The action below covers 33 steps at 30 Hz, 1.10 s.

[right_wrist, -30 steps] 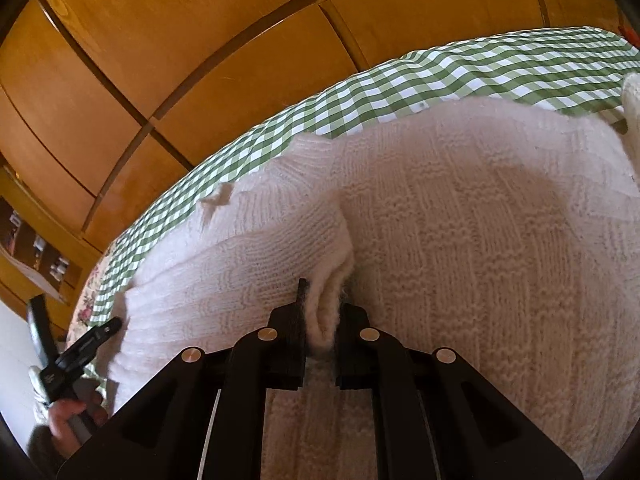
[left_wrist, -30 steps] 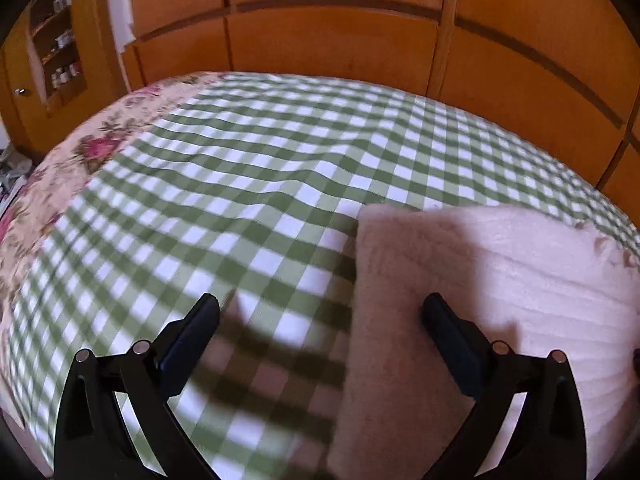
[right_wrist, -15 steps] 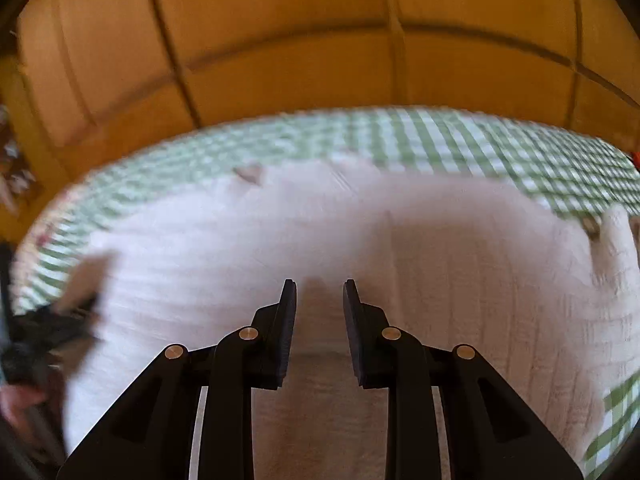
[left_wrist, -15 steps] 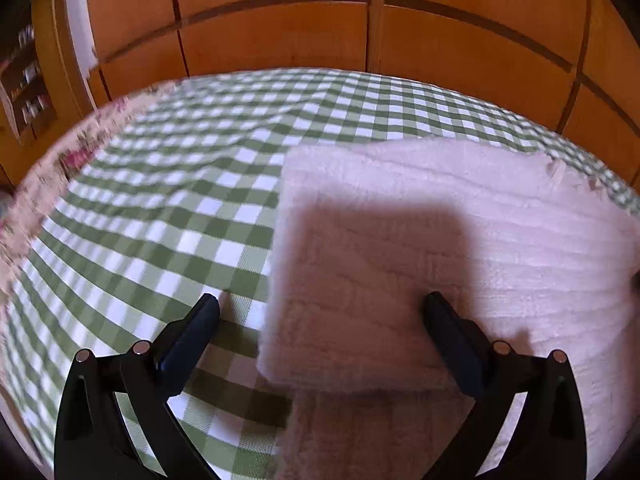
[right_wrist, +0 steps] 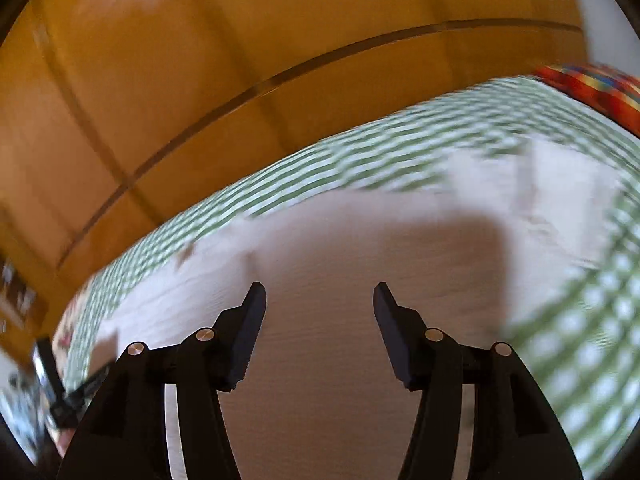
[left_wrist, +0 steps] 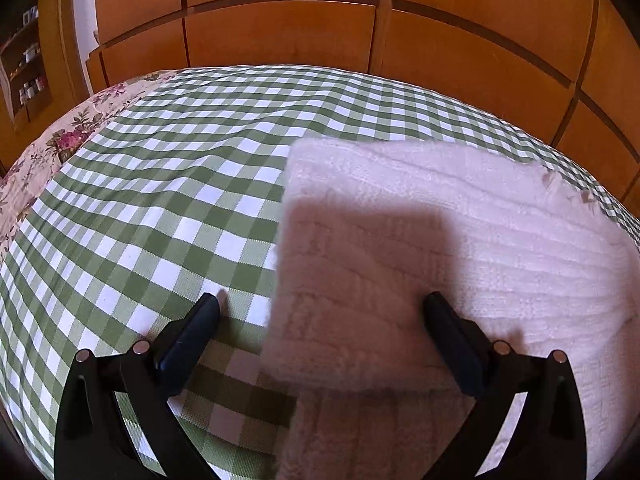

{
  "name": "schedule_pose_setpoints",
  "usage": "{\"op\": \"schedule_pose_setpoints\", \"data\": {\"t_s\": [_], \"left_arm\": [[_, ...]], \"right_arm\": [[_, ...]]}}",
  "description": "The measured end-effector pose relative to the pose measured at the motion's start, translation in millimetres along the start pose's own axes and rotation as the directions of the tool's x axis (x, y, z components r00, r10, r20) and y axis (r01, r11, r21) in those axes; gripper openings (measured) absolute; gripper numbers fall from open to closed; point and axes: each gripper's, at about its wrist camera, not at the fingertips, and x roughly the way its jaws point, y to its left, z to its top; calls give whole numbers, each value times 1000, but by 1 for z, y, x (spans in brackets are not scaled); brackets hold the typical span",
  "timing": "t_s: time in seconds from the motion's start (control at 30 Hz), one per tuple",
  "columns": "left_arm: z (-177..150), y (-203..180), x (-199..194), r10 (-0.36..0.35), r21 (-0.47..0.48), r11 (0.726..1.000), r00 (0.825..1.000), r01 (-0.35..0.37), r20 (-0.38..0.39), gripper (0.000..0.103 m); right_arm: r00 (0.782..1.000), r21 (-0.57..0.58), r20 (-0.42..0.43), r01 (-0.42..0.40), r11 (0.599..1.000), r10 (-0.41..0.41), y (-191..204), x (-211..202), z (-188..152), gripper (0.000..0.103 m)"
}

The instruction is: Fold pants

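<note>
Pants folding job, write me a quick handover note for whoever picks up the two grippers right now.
Left gripper: open, empty, over the near left edge of the pink knit pants.
Right gripper: jaws opening, nothing between them, above the pants; this view is blurred.
Pants: on the green checked bedspread, one layer already folded over another.
Done: at least one fold laid.
Left: check that the edges line up, then probably fold again and smooth.
</note>
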Motion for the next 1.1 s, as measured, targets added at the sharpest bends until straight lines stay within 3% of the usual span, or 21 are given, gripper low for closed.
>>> {"op": "schedule_pose_setpoints", "data": {"t_s": [0.27,0.53,0.67,0.73,0.77,0.9,1.1], "left_arm": [[-1,-1,-1,13,7,1000,1000,-13,-1,101],[-3,0,-19,6,-30,1000,1000,-6,4,101],[-18,-5,-41,-126,-92,987,991,130,46,101],[-23,-15,-47,-142,-60,988,988,146,61,101],[-26,-23,-49,-147,-23,989,987,149,69,101],[-34,-41,-39,-130,78,989,991,127,32,101],[-36,-36,-38,-163,50,986,986,162,25,101]], "right_arm": [[982,275,36,169,947,-186,-118,-29,14,55],[984,400,20,152,904,-175,-170,-23,31,55],[986,380,-10,159,911,-168,-173,-11,43,23],[986,358,-28,165,919,-167,-170,-9,47,14],[987,363,-30,160,918,-160,-169,-9,49,8],[999,447,4,39,893,-46,-162,-22,54,8],[992,478,45,-123,870,116,-123,-33,56,8]]}}
